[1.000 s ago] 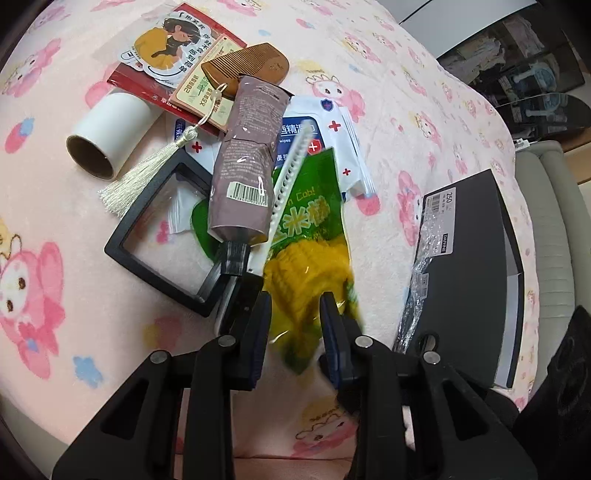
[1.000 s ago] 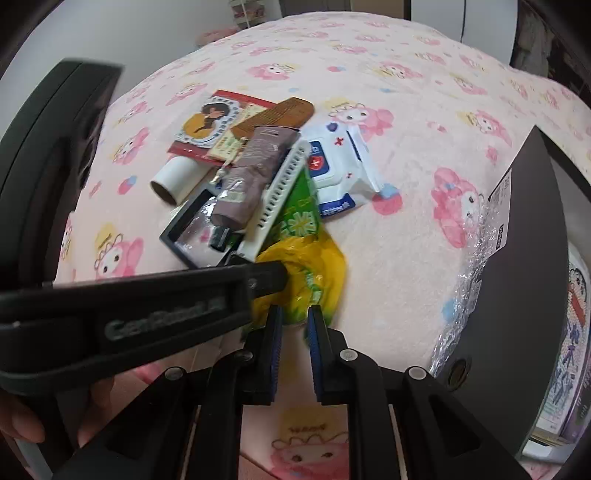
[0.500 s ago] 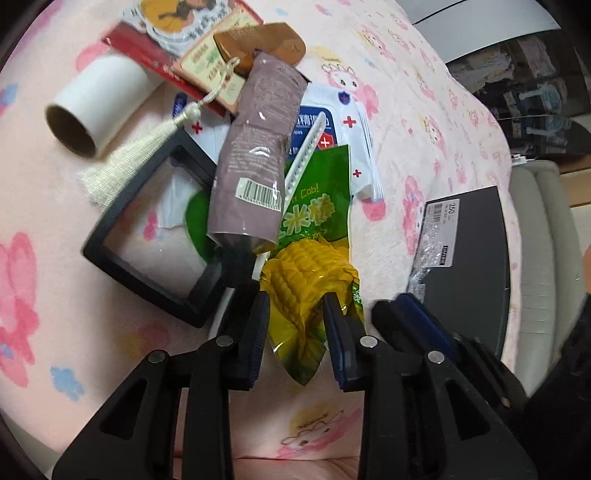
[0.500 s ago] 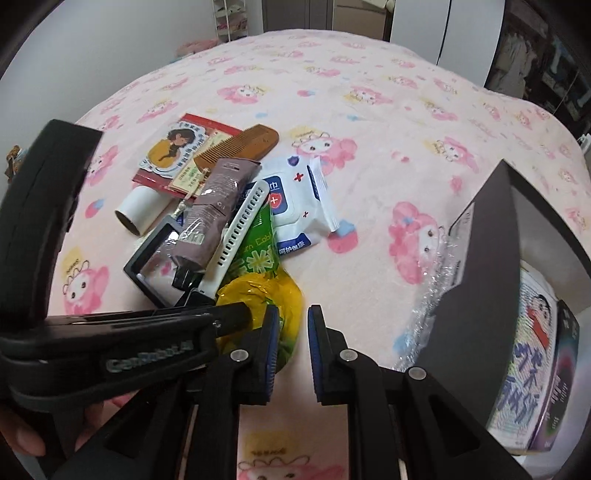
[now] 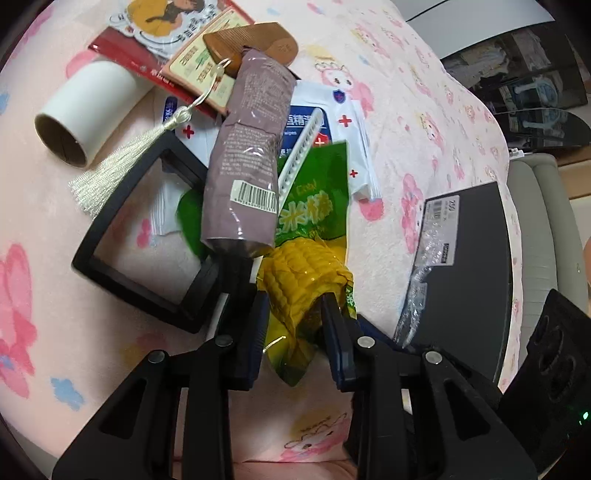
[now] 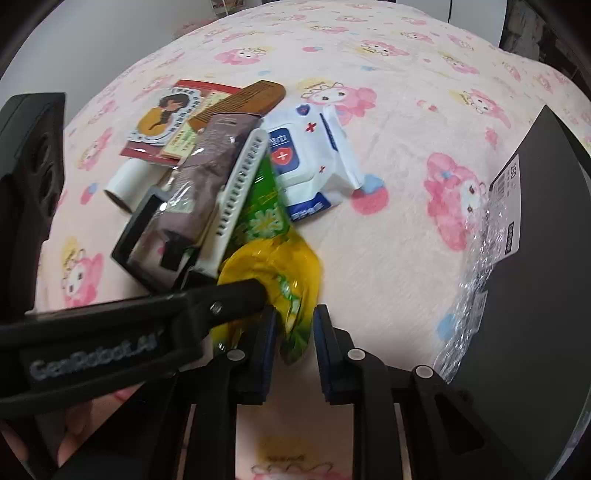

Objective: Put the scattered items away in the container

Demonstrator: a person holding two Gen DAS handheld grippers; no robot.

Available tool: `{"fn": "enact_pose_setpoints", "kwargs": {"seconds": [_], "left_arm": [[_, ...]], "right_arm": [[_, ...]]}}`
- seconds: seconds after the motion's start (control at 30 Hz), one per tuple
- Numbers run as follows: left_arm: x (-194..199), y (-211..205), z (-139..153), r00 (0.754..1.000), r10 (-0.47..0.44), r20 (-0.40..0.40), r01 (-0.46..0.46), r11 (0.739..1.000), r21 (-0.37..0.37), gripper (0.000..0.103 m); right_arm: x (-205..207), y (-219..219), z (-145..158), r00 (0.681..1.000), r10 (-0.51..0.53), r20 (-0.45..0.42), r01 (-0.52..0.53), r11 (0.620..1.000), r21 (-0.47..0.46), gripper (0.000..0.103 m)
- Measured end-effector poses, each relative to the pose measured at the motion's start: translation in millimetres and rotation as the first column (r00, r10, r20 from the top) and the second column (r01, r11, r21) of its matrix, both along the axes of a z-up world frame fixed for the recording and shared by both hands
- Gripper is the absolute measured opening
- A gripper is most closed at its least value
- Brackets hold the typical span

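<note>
A green and yellow corn packet (image 5: 303,273) lies at the near end of a pile on the pink blanket. My left gripper (image 5: 293,314) is shut on its cob, one finger on each side. From the right wrist view a left finger (image 6: 236,295) presses the packet (image 6: 273,266). My right gripper (image 6: 294,325) sits just behind, open by a narrow gap; the packet's lower tip shows in that gap, and I cannot tell whether they touch. The black box (image 5: 469,266) stands to the right, with crinkled plastic on its side (image 6: 476,258).
On the pile are a purple tube (image 5: 251,155), a white comb (image 6: 240,184), a wooden comb (image 5: 255,40), a wet wipes pack (image 6: 306,162), a black frame (image 5: 144,251), a cardboard roll (image 5: 81,114), a tassel (image 5: 110,173) and a red card (image 5: 162,22). A hand shows at the lower left.
My left gripper has pushed further along the corn packet. The right gripper has come in close beside it, and its finger gap has widened a little.
</note>
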State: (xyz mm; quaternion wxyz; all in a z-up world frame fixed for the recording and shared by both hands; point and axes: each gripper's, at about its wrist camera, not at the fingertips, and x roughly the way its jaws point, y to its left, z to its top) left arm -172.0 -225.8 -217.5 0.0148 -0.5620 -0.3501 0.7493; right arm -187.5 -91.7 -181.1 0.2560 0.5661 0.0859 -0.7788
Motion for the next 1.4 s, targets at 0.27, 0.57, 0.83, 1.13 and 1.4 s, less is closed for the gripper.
{"fn": "enact_pose_setpoints", "kwargs": {"seconds": [0.27,0.57,0.83,1.13,1.4], "left_arm": [[20.3,18.7,15.8,1.000,-0.027,-0.016,0.026,0.997,-0.070,0.013],[34.4,21.7,20.1,1.000,0.029,-0.012,-0.030,0.996,-0.089,0.013],[23.6,6.1,11.7,0.994,0.108,-0.026,-0.108,0.994,-0.017,0.013],[16.5,-12.0,-12.3,0.985,0.161,0.063,-0.167,0.980,0.112,0.022],[18.1,-17.0,-14.6,0.982,0.180,0.054,-0.187,0.969,0.164,0.024]], "right_arm": [[42.8,2.4,16.3,0.997,0.055,0.052,-0.050,0.995,-0.090,0.016],[53.1,26.9,36.7,0.994,-0.073,-0.087,0.068,0.996,-0.053,0.016],[17.2,20.5,36.6,0.984,-0.090,-0.151,0.088,0.996,-0.023,0.015],[-22.6,5.4,3.3,0.995,-0.054,-0.083,0.062,0.994,0.092,0.016],[-26.0,3.0,-6.8,0.998,-0.032,-0.061,0.038,0.994,0.102,0.016]]}}
